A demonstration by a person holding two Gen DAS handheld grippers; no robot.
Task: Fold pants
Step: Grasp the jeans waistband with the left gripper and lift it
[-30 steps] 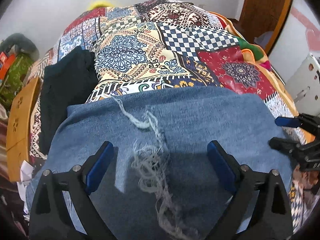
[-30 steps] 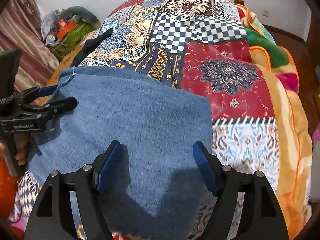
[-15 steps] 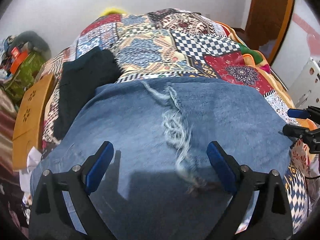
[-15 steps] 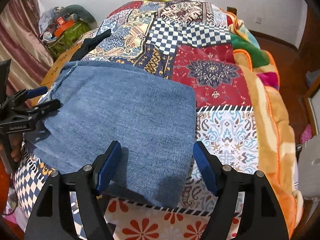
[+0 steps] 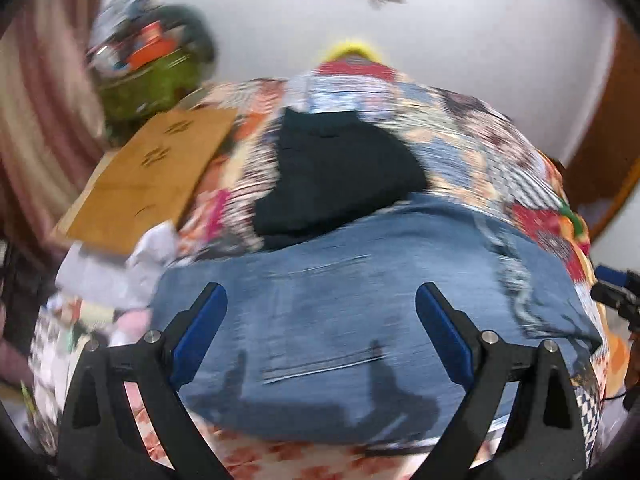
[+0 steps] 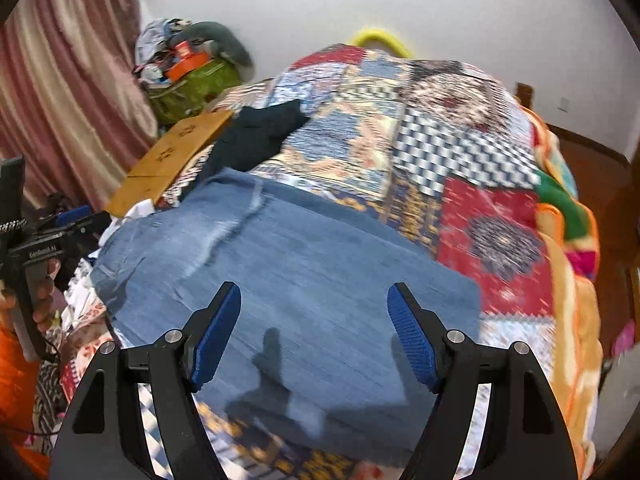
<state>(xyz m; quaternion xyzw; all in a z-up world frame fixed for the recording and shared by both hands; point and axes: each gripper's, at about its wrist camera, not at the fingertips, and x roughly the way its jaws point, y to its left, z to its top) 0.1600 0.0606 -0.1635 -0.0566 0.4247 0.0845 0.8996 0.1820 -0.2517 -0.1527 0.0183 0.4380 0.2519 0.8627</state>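
Reading from the left of the scene, we see a pink striped curtain (image 6: 60, 92), a green bag heaped with clutter (image 6: 192, 84), and a flat tan cardboard sheet (image 6: 172, 156) at the bed's edge. Next comes a dark, nearly black folded garment (image 5: 340, 176) lying on the multicoloured patchwork quilt (image 6: 460, 148), just beyond the far edge of the task's thing: the blue denim pants (image 6: 320, 280), which rest as a compact folded rectangle on the near part of the quilt, a frayed pale seam (image 6: 236, 224) running across the upper layer. We hold the left gripper (image 5: 320, 340) over the left half of the denim and the right gripper (image 6: 314, 334) over the right half; on both, the blue-padded jaws stand wide apart and grasp nothing, only their shadows falling on the cloth. The left view is motion-blurred, so finer detail of the folds there cannot be told. We judge that the fold is largely complete and the pants have been released. The next move, if any, calls for pinching one short edge with both grippers for a further fold, or smoothing the stack flat.
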